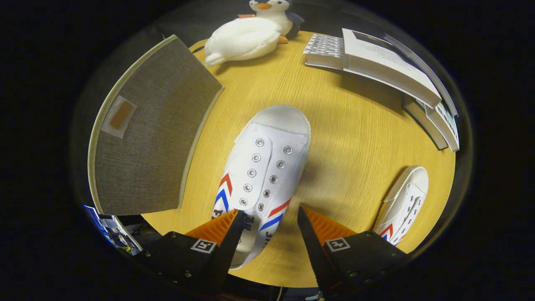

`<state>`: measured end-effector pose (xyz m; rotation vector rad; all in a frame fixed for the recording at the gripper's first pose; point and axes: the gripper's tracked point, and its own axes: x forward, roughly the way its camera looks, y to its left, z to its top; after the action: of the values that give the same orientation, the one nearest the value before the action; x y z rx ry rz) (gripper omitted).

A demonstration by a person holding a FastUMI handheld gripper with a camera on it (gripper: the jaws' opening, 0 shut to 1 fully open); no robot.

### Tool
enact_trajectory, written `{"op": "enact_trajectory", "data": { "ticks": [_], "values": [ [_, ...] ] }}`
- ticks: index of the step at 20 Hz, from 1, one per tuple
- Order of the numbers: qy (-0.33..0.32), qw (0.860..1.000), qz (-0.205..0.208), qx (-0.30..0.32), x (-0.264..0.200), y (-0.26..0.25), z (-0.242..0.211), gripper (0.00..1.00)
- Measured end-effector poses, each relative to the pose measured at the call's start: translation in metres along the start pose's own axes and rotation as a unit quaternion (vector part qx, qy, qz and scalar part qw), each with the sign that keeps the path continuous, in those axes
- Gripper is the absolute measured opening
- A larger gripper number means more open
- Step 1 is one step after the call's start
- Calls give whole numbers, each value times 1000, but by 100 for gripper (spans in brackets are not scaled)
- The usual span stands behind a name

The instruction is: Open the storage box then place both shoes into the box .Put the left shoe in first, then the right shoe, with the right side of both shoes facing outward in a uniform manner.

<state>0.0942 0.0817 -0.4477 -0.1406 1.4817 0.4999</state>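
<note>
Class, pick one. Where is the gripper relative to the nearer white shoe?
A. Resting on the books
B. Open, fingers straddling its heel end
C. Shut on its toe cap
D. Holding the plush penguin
B: the gripper is open, its fingers either side of the shoe's heel end.

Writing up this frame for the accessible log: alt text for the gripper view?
The hand-held gripper hangs open over a white shoe on a yellow wooden table, its fingers straddling the shoe's heel end without pressing it. A grey storage box lies beside it, a second white shoe on the other side, a plush penguin and books beyond.
</note>
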Motion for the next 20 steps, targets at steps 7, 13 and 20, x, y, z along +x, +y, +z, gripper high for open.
{"op": "enact_trajectory", "data": {
  "ticks": [7, 13, 20],
  "values": [
    [7, 997, 41, 66, -12, 2, 2, 30],
    [-2, 994, 61, 93, -8, -4, 3, 6],
    [-23, 993, 80, 84, -16, -9, 9, 5]
  ]
}}
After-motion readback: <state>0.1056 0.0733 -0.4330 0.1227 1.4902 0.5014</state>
